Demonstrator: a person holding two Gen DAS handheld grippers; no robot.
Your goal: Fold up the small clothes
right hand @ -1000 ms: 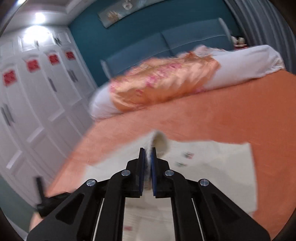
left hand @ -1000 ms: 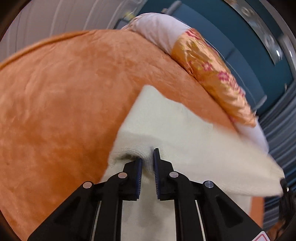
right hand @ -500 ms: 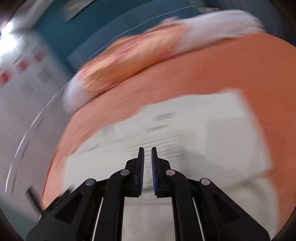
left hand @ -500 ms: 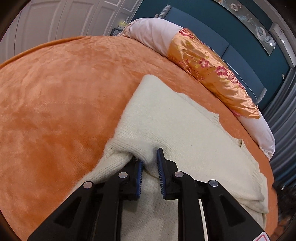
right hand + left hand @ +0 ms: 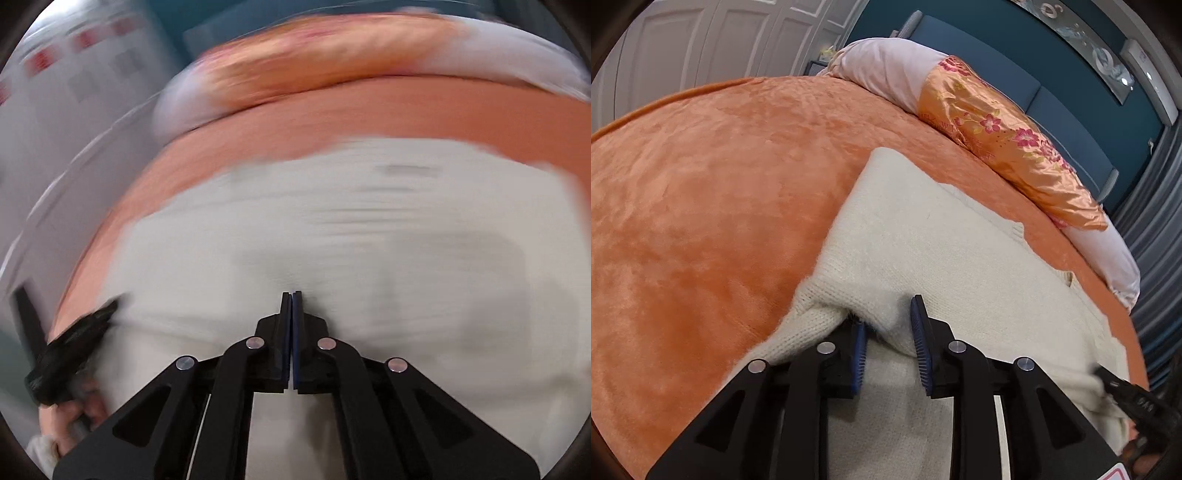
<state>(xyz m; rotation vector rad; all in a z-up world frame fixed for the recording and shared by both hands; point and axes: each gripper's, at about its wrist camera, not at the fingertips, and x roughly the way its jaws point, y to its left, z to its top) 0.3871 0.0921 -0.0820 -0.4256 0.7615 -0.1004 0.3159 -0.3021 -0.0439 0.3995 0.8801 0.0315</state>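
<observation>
A cream knitted sweater lies flat on the orange bed. The left tongs are opening, a fold of the sweater's edge loose between them. The right tongs are closed with nothing in them, above the sweater.

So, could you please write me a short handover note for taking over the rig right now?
Left gripper: jaws opening, a ridge of the cream sweater between them, pads no longer pressing on it.
Right gripper: shut, nothing in it, over the sweater; that view is blurred.
Sweater lies on the orange bedspread, one layer folded over another.
Left to do: pull the left gripper clear, check the fold, finish any remaining folds.
</observation>
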